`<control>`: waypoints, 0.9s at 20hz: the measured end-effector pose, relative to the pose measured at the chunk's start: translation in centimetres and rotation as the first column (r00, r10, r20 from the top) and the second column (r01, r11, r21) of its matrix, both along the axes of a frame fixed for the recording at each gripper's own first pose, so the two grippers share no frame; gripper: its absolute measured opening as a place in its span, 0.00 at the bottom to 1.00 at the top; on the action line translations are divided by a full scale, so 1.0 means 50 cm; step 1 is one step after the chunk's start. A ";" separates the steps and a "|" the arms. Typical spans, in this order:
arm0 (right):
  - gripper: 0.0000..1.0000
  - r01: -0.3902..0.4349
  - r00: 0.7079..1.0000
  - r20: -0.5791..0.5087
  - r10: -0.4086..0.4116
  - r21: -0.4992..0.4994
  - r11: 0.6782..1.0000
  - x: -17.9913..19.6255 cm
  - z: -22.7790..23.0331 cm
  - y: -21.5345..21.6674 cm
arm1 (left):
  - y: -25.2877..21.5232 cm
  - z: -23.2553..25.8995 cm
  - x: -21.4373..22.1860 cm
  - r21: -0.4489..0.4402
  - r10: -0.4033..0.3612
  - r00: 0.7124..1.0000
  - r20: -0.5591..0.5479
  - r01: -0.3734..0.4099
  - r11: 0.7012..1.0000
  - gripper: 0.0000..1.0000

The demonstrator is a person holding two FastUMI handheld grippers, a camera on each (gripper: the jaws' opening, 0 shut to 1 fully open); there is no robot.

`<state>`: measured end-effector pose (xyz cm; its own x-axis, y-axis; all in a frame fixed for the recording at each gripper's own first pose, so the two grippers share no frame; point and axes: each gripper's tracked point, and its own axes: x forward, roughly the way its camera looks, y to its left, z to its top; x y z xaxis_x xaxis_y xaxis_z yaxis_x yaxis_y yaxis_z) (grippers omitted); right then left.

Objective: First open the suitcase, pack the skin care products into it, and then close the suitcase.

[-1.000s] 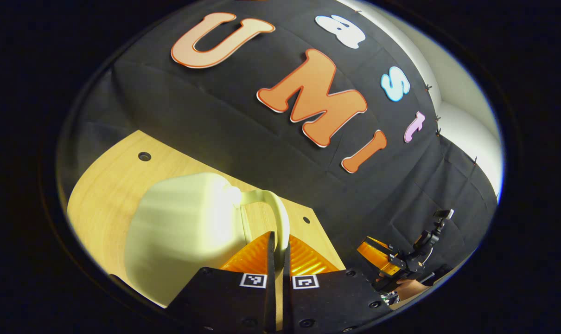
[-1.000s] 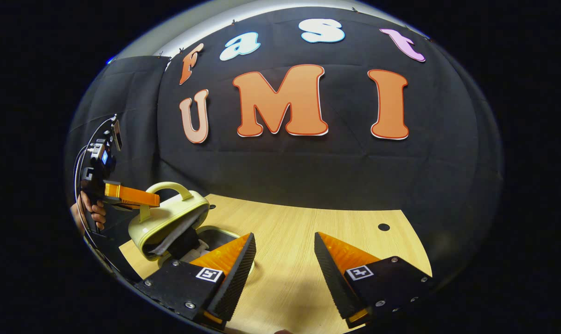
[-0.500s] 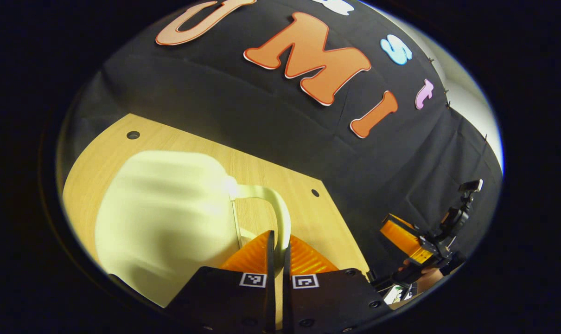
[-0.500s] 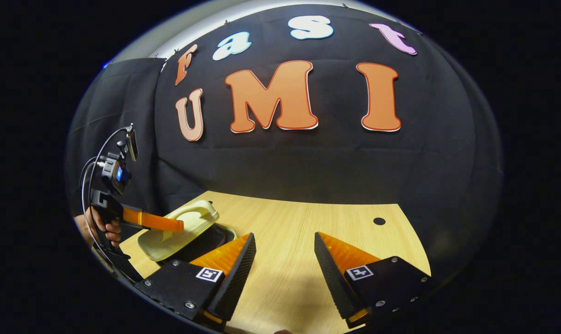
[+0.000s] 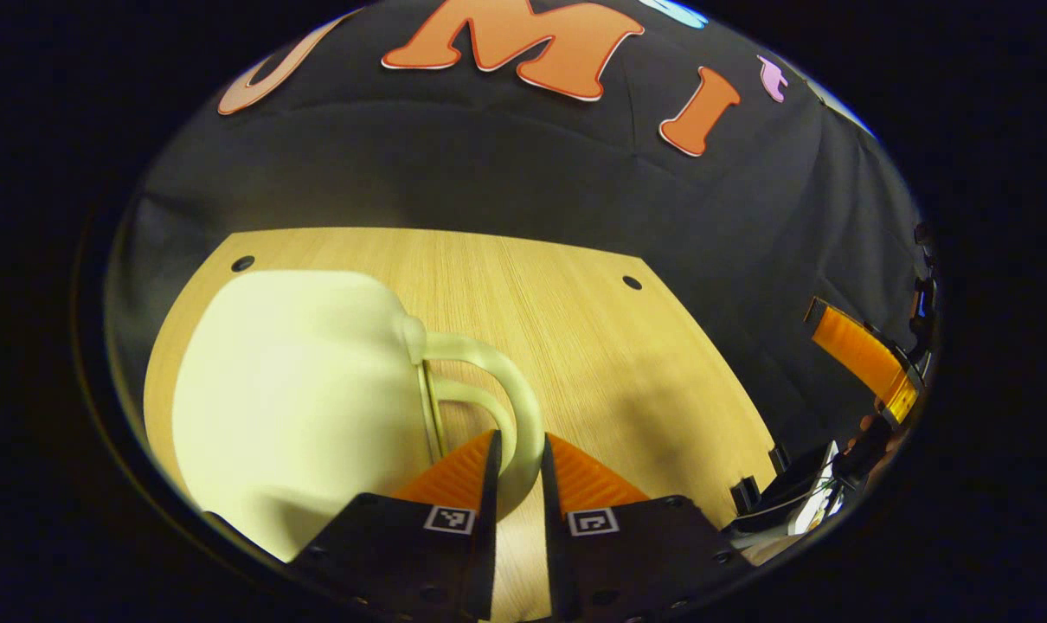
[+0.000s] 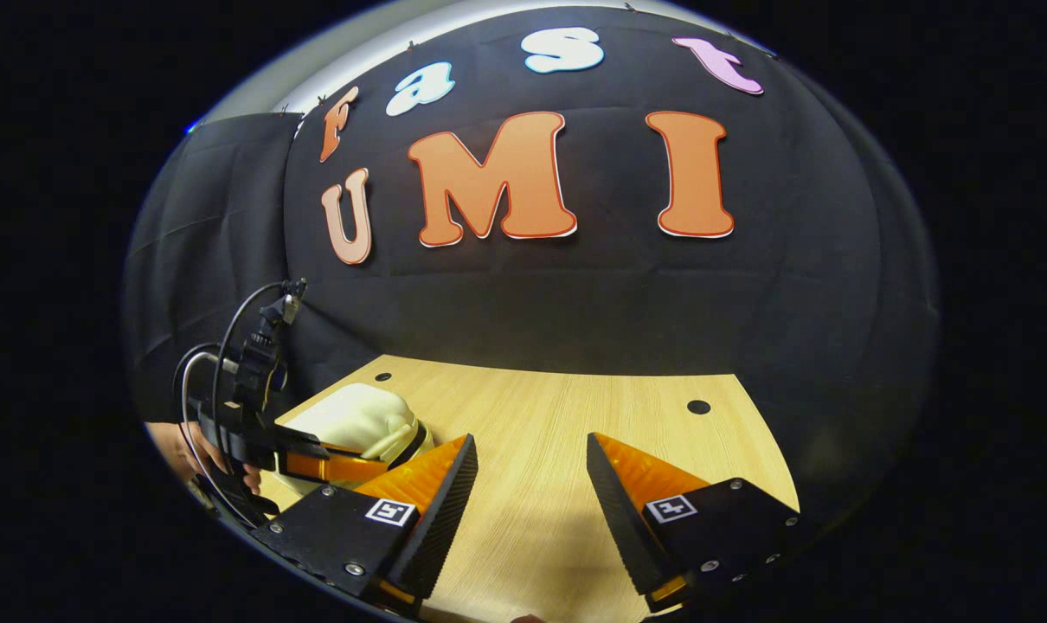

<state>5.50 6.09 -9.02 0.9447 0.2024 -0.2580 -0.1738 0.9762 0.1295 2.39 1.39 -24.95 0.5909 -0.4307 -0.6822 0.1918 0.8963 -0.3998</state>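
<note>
The pale yellow suitcase (image 5: 290,381) lies on the wooden table (image 5: 575,329) with its lid down. Its curved handle (image 5: 497,372) runs between the fingers of my left gripper (image 5: 517,450), which is shut on it. In the right gripper view the suitcase (image 6: 359,420) sits low at the left, with the left gripper (image 6: 316,463) and a hand (image 6: 173,450) beside it. My right gripper (image 6: 530,467) hangs open over bare tabletop (image 6: 558,415), holding nothing; one of its fingers (image 5: 861,355) shows at the far right of the left gripper view. What is inside the suitcase is hidden.
Small round holes (image 5: 632,282) (image 6: 698,407) mark the tabletop near its far corners. The black cloth wall (image 6: 575,303) rises just behind the table. Some dark and white items (image 5: 796,502) lie beyond the table's right edge, too small to tell.
The suitcase lid, held up by its handle a second ago, has come down flat on the base. My left gripper sank with it and its fingers now stand slightly wider. The right gripper barely moved.
</note>
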 end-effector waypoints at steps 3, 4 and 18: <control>0.82 -0.002 1.000 0.005 0.002 -0.004 1.000 0.001 0.002 -0.012 | -0.071 0.052 -0.013 -0.086 -0.029 0.999 0.046 0.033 0.996 0.36; 0.82 -0.003 1.000 0.010 0.004 -0.004 1.000 -0.002 0.004 -0.014 | -0.079 0.075 -0.004 -0.073 -0.028 0.995 0.092 0.035 0.997 0.37; 0.84 0.060 0.947 0.319 -0.027 -0.095 0.994 0.006 0.159 -0.035 | -0.052 0.412 0.044 0.070 0.161 0.717 0.678 -0.281 0.957 0.97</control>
<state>5.78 4.35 -1.06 0.9883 0.1474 0.0389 -0.1465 0.9889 -0.0261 4.56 -1.19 -4.35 0.9798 -0.1533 -0.1285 0.1411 0.9850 -0.0995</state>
